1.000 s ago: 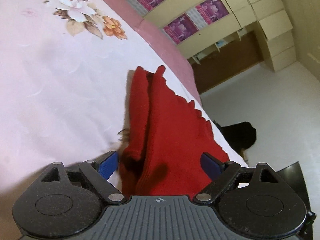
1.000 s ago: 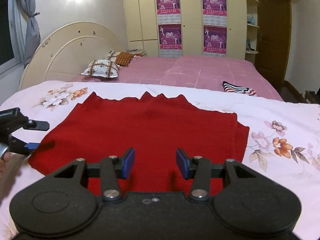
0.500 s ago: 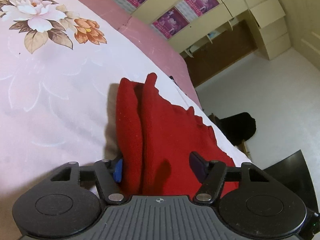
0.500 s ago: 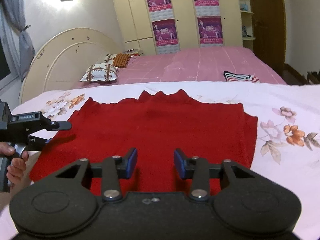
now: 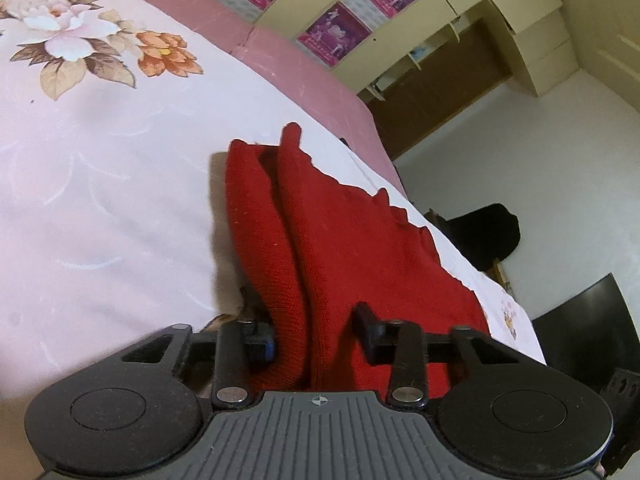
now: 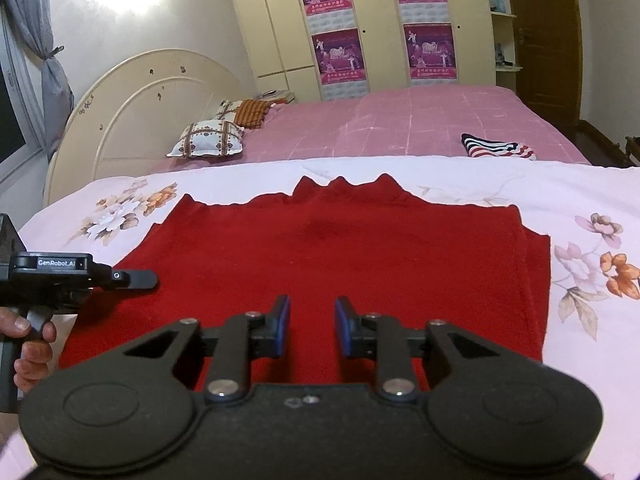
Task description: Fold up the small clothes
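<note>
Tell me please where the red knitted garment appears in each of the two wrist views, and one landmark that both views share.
Left wrist view: red knitted garment, centre, running from the gripper's fingers up toward the middle.
Right wrist view: red knitted garment, spread wide across the middle, above the gripper.
Shared landmark: purple posters on the cream wardrobe.

Support: wide bed (image 6: 420, 120) under pink checked cover, floral white sheet (image 6: 580, 196) nearest.
On it: flat red knitted garment (image 6: 340, 248), two patterned pillows (image 6: 208, 142), folded striped cloth (image 6: 498, 148).

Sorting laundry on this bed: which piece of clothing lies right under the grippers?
The red knit garment, spread flat on the floral sheet. The striped piece lies far back on the pink cover, untouched.
</note>
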`<state>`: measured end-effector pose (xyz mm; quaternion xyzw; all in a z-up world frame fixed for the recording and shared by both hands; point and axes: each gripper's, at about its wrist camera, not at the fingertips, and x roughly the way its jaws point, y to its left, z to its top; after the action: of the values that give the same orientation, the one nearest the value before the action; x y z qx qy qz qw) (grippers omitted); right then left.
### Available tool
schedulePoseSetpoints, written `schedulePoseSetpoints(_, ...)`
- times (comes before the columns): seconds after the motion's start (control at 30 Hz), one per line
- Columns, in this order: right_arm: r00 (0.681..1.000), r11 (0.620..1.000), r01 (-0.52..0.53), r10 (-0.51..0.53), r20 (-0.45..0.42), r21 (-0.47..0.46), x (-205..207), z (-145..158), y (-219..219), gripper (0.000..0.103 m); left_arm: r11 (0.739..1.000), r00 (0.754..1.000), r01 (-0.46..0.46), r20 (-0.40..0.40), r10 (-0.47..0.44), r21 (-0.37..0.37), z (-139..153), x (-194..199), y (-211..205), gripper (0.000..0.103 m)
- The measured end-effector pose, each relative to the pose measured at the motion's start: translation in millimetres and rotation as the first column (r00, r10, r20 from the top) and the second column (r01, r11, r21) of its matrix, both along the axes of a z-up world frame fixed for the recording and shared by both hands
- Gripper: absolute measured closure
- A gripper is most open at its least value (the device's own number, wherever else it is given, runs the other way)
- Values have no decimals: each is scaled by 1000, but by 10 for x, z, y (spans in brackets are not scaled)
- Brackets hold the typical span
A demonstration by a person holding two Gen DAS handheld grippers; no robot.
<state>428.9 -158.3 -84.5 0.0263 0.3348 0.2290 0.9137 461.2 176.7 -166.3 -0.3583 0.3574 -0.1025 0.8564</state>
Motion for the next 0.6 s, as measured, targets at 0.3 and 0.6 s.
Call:
schedulePoseSetpoints(0.3, 1000, 1000, 6, -6, -22, 4, 4, -44, -18, 77, 996, 1000, 18, 7, -18, 89, 103, 6, -73, 72)
schedulePoseSetpoints(0.6, 1000, 1000, 13, -12, -25, 28, 53, -37, -38, 80, 999, 999, -32, -1, 32, -5, -12, -38, 76, 73)
